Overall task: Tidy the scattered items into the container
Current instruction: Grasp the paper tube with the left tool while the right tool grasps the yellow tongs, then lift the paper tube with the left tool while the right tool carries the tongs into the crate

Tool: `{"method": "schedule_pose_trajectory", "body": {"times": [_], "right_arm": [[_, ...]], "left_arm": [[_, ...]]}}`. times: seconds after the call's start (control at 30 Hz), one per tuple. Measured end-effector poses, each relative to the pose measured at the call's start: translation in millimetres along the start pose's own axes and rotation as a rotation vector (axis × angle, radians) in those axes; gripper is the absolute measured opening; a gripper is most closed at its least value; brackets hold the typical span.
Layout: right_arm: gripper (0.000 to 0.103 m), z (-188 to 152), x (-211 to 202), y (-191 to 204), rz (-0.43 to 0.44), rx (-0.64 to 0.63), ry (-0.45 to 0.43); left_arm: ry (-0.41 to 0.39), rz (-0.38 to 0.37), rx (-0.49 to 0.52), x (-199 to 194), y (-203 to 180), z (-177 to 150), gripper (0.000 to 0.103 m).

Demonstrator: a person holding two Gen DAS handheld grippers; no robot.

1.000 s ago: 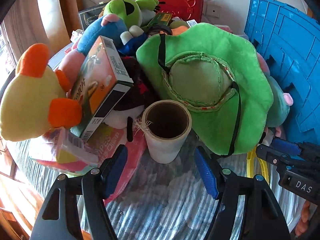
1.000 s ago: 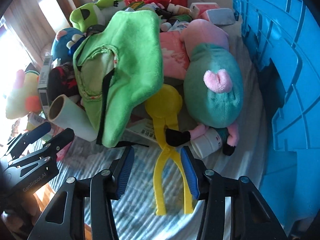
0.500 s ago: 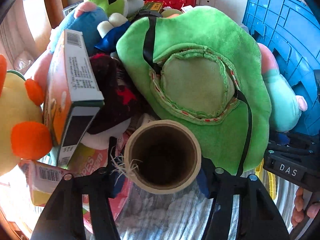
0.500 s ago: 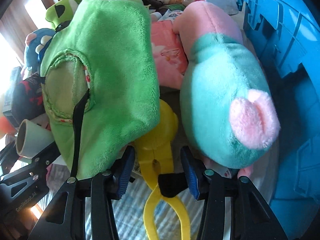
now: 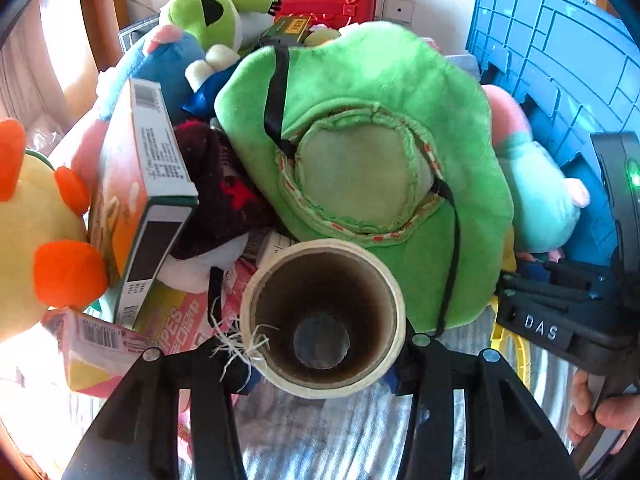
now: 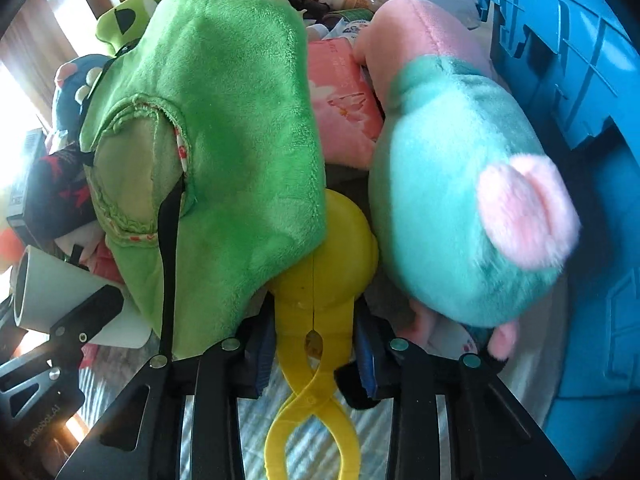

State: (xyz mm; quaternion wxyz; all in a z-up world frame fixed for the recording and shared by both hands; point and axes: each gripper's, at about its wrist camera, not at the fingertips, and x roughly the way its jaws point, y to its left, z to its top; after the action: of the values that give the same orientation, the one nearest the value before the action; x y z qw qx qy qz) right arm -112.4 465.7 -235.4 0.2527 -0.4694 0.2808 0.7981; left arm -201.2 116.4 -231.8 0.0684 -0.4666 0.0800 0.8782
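While my left tool (image 5: 324, 354) sits with its fingers on either side of the cardboard tube (image 5: 322, 322), touching its rim, I look straight down the tube's bore. The tube lies at the near edge of the pile, just under the green plush hat (image 5: 376, 152), with the orange box (image 5: 140, 184) to its left. My right tool (image 6: 314, 350) straddles the neck of the yellow plastic tongs (image 6: 316, 300); its pads sit close against both sides, though I cannot tell whether they are actually pinching. The teal and pink plush (image 6: 460, 216) lies just right of the tongs, beside the blue crate (image 6: 580, 92).
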Motion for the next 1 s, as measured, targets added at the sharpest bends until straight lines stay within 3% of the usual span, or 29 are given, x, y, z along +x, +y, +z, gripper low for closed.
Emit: {"method": "schedule_pose_trajectory", "body": {"times": [0.23,0.4,0.73,1.0], "right_arm": [[0.033,-11.9,-51.6,-9.2,-0.013,-0.002,-0.093],[0.033,-6.3,-97.1,-6.9,-0.007,-0.01,-0.186],[0.033,16.2,-170.7,45.9,0.013,-0.047,-0.349],[0.033,23.5,-231.6,75.3,-0.027,-0.09,-0.473]], "left_arm": [[-0.061,-0.019,0.005,-37.9,-9.8,1.4,0.045],[-0.126,-0.034,0.022,-59.8,-21.3,21.7,0.045],[-0.287,-0.046,0.062,-147.0,-26.9,33.7,0.045],[-0.385,-0.057,0.103,-196.0,-25.7,52.4,0.045]]}}
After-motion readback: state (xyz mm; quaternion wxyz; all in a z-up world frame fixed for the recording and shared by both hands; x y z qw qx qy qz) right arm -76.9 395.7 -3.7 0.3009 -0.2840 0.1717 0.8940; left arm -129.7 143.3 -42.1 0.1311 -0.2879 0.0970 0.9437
